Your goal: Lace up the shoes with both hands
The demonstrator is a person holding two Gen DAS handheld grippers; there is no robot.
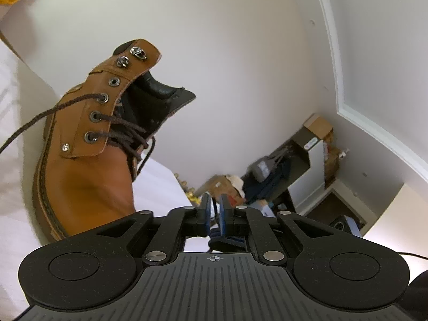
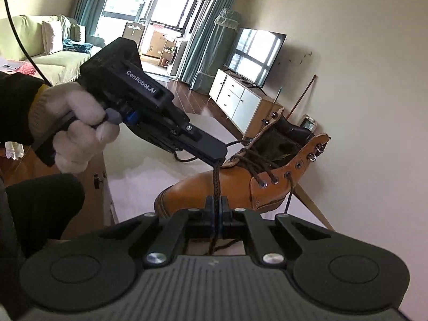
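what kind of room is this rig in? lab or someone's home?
Most likely a home living room: a pale green fabric sofa, a flat-screen television on a white low cabinet, and teal curtains by big windows. The tan leather boot sits on a white table.

Daylit windows [image 2: 160, 2], teal curtains [image 2: 206, 26], sofa [image 2: 53, 53], television [image 2: 256, 56].

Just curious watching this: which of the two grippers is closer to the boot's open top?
Left. The left gripper hovers beside the boot collar, pinching the lace; the right gripper holds that lace farther back, near the toe.

Tan boot [image 2: 214, 190] on white table [image 2: 139, 174]
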